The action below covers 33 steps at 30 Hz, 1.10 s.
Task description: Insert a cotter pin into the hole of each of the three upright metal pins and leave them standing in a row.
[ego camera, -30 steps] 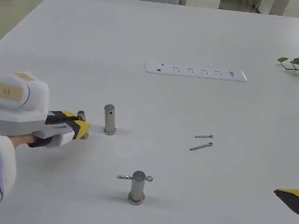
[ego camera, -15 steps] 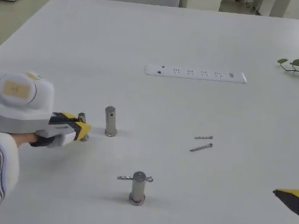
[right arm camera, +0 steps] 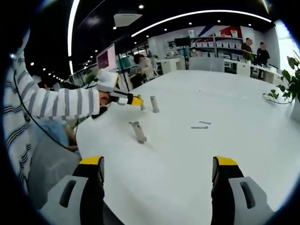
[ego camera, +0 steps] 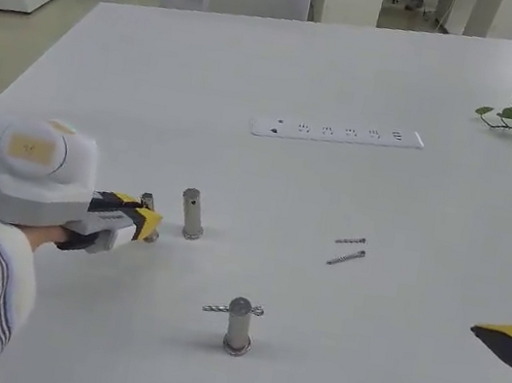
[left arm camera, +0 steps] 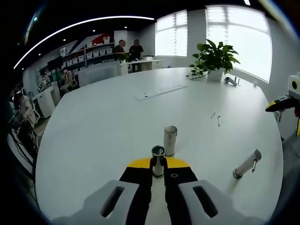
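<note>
Three short grey cylindrical steel pins are upright at the left of the white tabletop (ego camera: pixel 431 201). The left tool (left arm camera: pixel 158 165) is clamped on the leftmost pin (left arm camera: pixel 158 151). A bare pin (ego camera: pixel 193 214) stands just right of it. The near pin (ego camera: pixel 236 326) carries a thin wire cotter pin (ego camera: pixel 215 309) through its hole. A loose cotter pin (ego camera: pixel 350 240) and a second loose cotter pin (ego camera: pixel 345 257) lie well to the right. The right tool (right arm camera: pixel 158 161) hovers near, jaws apart. The steel pins look stiff, smooth and dense, so a low grip on the shank seems best, leaving the cross-hole clear. The cotter pins look light and slender, and are probably best pinched at the head end.
</note>
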Motion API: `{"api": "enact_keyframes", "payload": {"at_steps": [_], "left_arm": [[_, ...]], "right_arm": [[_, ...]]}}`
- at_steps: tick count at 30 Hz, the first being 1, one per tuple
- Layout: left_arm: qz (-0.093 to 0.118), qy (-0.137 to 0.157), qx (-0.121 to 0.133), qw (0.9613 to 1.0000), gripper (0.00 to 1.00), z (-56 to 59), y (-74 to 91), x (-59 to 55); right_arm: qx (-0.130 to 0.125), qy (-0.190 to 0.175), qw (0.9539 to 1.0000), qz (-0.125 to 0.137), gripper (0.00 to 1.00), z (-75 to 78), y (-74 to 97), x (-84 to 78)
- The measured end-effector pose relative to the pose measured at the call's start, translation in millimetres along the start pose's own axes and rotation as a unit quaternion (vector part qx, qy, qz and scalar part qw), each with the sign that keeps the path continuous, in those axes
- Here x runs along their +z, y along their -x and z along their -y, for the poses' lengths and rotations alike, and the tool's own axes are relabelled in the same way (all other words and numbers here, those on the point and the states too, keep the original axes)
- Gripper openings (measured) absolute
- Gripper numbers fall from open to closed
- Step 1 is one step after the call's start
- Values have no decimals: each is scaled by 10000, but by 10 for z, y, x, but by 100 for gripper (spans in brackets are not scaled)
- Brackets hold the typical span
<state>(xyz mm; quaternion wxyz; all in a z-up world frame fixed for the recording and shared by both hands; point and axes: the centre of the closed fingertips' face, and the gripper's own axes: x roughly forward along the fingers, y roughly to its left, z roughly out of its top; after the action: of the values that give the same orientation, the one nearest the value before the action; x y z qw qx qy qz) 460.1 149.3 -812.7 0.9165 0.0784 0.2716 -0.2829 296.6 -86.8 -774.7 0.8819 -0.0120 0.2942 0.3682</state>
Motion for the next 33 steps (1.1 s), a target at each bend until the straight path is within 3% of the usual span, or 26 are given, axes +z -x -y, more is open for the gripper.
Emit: {"api": "enact_keyframes", "payload": {"at_steps": [5,16,33], "left_arm": [[-57,-58,-118,9999,7,68,83,-19],[-20,-281,-482,9984,7,342,293,-52],[-87,-641,-1280,9897,7,793,660,-158]], "right_arm": [[15,23,10000,2,97,-10,-1,4],[39,27,10000,-15,97,-9,-3,5],[23,22,10000,-55,97,12,12,-30]]}}
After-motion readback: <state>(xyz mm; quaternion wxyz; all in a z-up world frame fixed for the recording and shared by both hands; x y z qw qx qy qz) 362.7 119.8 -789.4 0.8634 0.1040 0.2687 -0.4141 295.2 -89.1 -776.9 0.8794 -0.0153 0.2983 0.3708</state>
